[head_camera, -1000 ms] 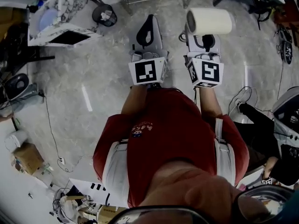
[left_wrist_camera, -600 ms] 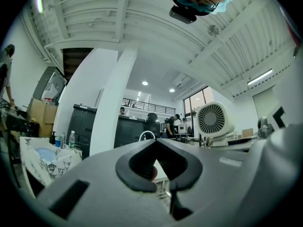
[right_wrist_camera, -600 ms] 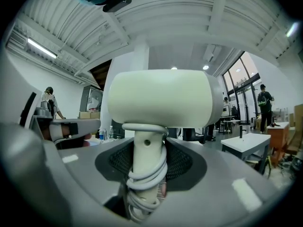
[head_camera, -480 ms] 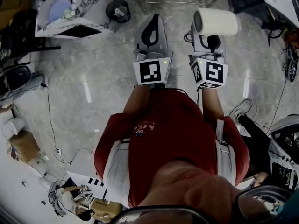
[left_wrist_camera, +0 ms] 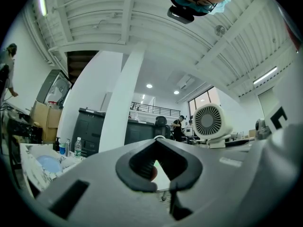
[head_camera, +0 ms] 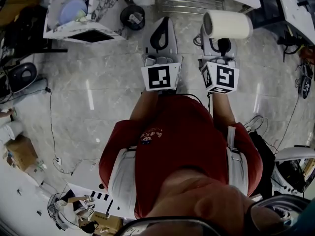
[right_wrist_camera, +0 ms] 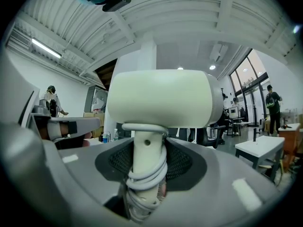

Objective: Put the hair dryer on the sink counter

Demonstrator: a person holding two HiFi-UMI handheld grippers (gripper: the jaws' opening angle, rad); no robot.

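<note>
Right gripper [head_camera: 219, 43] stays clamped on hair dryer [head_camera: 227, 24] handle, cord wound round it, body above jaws. Left gripper [head_camera: 160, 29] closed, empty. Surroundings have shifted: sink counter [head_camera: 102, 4] now closer, ahead-left of left gripper, well apart from dryer. Likely mid-carry; placing not yet begun.

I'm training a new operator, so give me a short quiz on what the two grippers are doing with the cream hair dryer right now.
1. Which part of the cream plastic hair dryer does the right gripper clamp?
2. True or false: the left gripper carries something too.
3. What is wound round the dryer's handle? A: pale cord; B: red tape; C: a towel.
Key: 1: the handle; 2: false, its jaws are shut on nothing; 3: A.
</note>
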